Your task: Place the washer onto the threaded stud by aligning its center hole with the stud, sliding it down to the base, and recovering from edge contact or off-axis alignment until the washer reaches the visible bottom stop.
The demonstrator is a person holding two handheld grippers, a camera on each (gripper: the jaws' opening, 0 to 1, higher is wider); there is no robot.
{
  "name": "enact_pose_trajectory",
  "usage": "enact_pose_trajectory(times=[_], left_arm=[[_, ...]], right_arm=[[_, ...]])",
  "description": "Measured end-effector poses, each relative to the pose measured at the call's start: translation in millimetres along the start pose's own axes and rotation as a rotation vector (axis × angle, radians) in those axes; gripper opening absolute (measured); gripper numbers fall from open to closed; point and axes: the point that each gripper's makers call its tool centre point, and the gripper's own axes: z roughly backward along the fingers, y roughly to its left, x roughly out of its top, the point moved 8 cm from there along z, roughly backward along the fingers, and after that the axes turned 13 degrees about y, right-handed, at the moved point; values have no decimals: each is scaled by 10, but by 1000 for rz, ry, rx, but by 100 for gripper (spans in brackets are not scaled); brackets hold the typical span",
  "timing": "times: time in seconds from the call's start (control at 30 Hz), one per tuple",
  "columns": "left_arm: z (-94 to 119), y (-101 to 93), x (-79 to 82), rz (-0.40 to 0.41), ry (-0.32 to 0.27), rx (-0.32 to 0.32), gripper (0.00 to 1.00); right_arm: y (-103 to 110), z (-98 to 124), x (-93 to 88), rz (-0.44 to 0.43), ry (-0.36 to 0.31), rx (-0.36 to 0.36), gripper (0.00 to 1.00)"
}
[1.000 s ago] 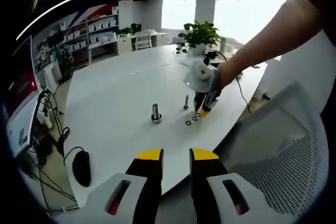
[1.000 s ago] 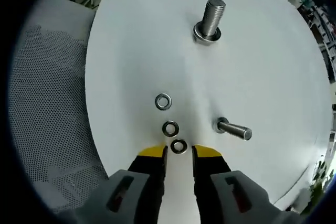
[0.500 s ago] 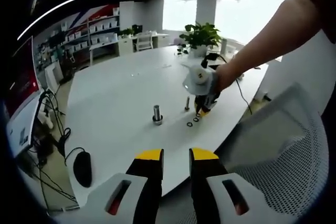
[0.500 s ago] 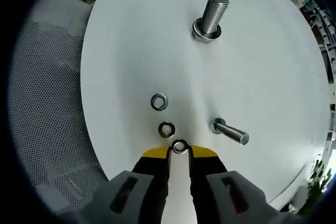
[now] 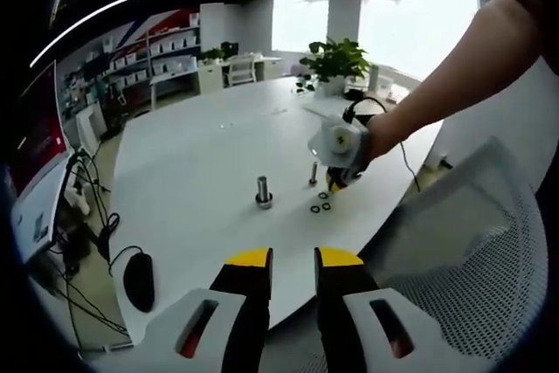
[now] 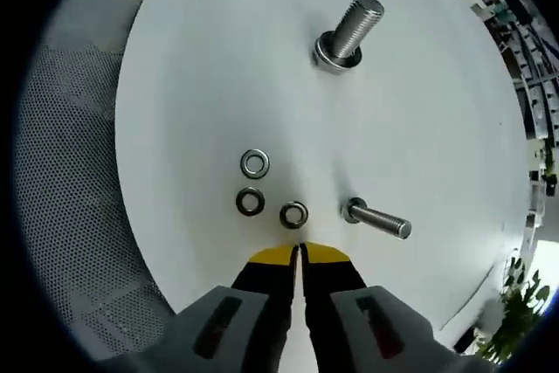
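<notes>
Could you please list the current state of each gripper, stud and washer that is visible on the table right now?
right gripper: shut, empty, just short of the nearest washer.
left gripper: open, empty.
large threaded stud: upright, washer at its base.
small threaded stud: upright, bare.
three loose washers: flat on the table.

Open-plan office — big white mtg table (image 5: pixel 201 155), mesh chair (image 5: pixel 472 251), shelving (image 5: pixel 170 50), potted plant (image 5: pixel 332 58).
</notes>
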Motion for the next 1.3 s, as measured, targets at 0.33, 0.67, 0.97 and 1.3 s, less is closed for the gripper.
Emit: enact_pose_trajectory(times=[0.33,0.67,0.97,1.3], left_arm=[[6,4,10,4,-7,3,17],[10,15,-11,1,-8,8,17],[14,19,-12,1,-10,16,17],[7,21,-4,0,-8,13,17]], right_arm=[[13,11,-127,-201,-145,149,19],[80,97,145,-150,-155,46,22],[17,80,117,-187,-123,111,20],[-9,23,149,-17,-90,95,20]])
